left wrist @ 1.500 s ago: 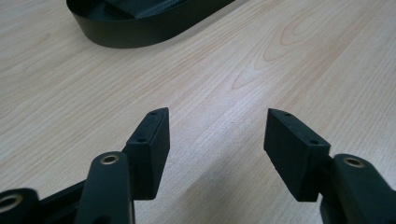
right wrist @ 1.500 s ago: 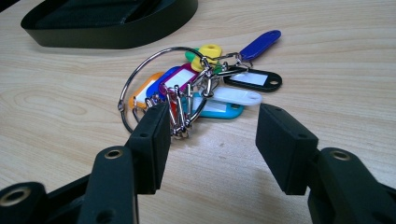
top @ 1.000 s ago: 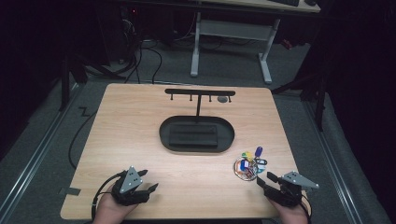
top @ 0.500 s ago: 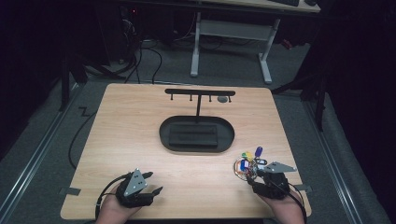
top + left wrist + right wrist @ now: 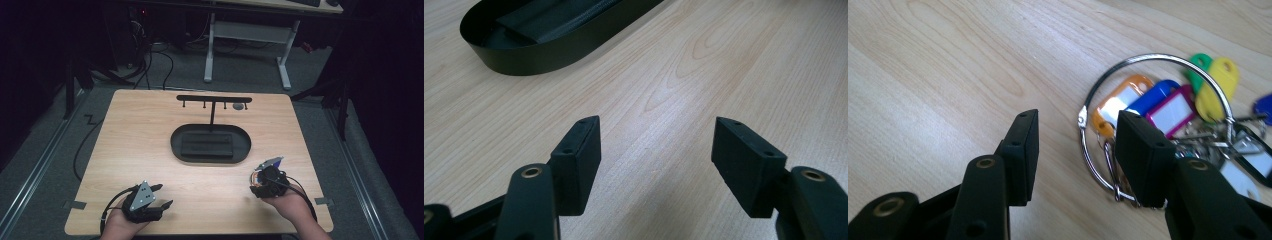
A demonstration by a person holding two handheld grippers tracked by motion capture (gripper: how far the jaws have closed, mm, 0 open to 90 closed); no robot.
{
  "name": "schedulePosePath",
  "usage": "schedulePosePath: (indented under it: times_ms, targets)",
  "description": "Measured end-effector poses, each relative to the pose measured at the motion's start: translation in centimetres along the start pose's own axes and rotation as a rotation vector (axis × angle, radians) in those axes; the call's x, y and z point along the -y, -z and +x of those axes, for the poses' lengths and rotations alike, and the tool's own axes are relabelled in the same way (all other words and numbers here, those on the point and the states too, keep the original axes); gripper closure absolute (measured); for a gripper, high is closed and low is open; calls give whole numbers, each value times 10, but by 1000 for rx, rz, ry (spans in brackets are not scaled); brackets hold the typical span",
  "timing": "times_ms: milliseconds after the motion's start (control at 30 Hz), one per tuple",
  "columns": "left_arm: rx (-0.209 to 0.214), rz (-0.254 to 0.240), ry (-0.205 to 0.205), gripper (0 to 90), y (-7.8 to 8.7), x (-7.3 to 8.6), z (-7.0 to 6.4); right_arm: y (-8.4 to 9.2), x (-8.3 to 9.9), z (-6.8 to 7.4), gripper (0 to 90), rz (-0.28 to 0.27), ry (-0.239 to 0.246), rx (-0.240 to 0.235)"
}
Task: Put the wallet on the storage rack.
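A metal key ring lies on the wooden table with an orange tag, a blue tag, a pink tag, a yellow tag and a green one. My right gripper is open and low over it. The ring's left arc lies between the jaws, and the right jaw covers part of the tags. In the high view the right gripper hides most of the key ring at the front right. My left gripper rests open at the front left, with bare wood between its jaws.
A black oval tray holding a dark block sits at the table's middle; the left gripper view shows the tray at its upper left. Behind the tray stands a black T-shaped rack with small hooks. Cables and a desk frame lie beyond the table.
My right gripper has swung left and forward from the table's front right corner onto the key ring, which it now covers. The left gripper has barely shifted.
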State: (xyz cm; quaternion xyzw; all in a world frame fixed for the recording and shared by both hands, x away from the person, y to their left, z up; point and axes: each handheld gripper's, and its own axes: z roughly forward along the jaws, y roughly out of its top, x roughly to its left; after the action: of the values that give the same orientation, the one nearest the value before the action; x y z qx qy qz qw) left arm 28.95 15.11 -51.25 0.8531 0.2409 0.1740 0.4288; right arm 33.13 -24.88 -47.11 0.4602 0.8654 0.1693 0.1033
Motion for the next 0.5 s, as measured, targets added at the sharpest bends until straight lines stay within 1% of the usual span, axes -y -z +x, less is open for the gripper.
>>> schedulePosePath:
  times_ms: [33,67,100,200,233,300,367,433,500]
  targets:
    - [0,0,-1,371,0,0,0,-3,-4,0,533,18,7,2]
    - [1,2,-3,371,0,0,0,-6,-8,1,533,40,2,4]
    - [1,4,-4,371,-1,0,0,-9,-11,0,535,55,7,6]
    - [5,6,-9,371,-1,0,0,-17,-19,-3,551,96,-23,-2]
    - [6,6,-11,371,-1,0,-1,-21,-23,-6,557,110,-44,-13]
    - [6,8,-18,371,-1,0,-1,-22,-25,-8,561,115,-44,-13]
    - [8,9,-21,371,-1,1,-2,-24,-28,-10,566,128,-64,-18]
    - [9,9,-23,371,-2,1,-2,-27,-31,-13,584,133,-63,-18]
    - [8,9,-23,372,-2,1,-2,-30,-33,-15,587,140,-104,-39]
